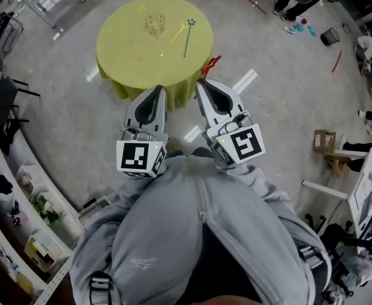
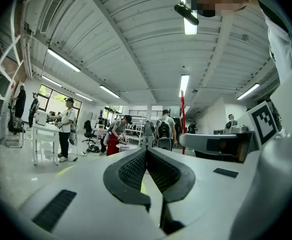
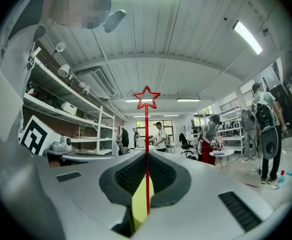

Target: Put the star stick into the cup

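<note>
Pinching star stick [image 3: 146, 129]: right gripper [image 3: 146, 156]; left gripper [image 2: 146, 153] closed, empty; cup [image 1: 155, 23] only in head view.

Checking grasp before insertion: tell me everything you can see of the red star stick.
The red star stick is a thin straight rod topped with a hollow five-point star outline, plastic-looking. The right gripper is shut on its lower shaft, clamping it from both sides; it runs out along the jaws, star end outermost. In the head view its red tip shows by the edge of the yellow table.
</note>
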Available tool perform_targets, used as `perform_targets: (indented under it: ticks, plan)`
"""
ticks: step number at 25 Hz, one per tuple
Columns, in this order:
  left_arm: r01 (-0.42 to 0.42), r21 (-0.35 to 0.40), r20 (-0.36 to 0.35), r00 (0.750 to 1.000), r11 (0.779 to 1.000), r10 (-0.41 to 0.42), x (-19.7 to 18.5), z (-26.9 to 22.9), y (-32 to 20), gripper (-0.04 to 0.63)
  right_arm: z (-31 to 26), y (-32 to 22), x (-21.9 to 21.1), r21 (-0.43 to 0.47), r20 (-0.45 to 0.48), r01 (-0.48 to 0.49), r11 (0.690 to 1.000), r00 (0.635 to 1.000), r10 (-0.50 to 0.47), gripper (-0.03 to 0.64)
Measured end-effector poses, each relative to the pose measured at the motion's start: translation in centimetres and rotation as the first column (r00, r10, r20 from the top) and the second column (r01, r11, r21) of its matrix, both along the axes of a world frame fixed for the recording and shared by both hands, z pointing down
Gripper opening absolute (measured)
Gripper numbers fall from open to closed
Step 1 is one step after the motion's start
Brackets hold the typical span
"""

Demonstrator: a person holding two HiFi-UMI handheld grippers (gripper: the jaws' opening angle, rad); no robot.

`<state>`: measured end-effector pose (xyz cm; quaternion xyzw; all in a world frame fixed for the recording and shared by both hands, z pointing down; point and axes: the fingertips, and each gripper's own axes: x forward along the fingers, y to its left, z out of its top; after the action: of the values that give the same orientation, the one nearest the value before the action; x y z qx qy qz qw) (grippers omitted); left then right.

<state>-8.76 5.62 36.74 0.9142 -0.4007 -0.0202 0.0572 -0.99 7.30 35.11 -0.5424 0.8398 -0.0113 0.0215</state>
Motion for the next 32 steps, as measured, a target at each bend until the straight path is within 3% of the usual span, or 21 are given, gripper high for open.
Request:
perform_targets:
  ticks: [9, 22, 32]
  plan:
    - [-0.006, -0.017, -0.011, 1.0, 1.0, 0.005, -0.9, 0.4, -1.9, 0.017, -0.5, -2.2, -1.1, 0.023, 0.006, -0.003, 1.0, 1.0, 0.003, 0.034]
    - [0.007, 0.014, -0.032, 0.999, 1.0, -0.006, -1.6, -0.4, -4.8, 0.017, -1.7, -5.4, -2.4, 0.047, -0.018, 0.038, 0.998, 0.999, -0.038, 0.034]
    - [0.03, 0.013, -0.009, 1.0, 0.999, -0.03, 0.2, 0.1, -10.6, 0.018, -0.3, -11.8, -0.7, 0.032, 0.004, 0.08, 0.996, 0.997, -0.08, 0.034]
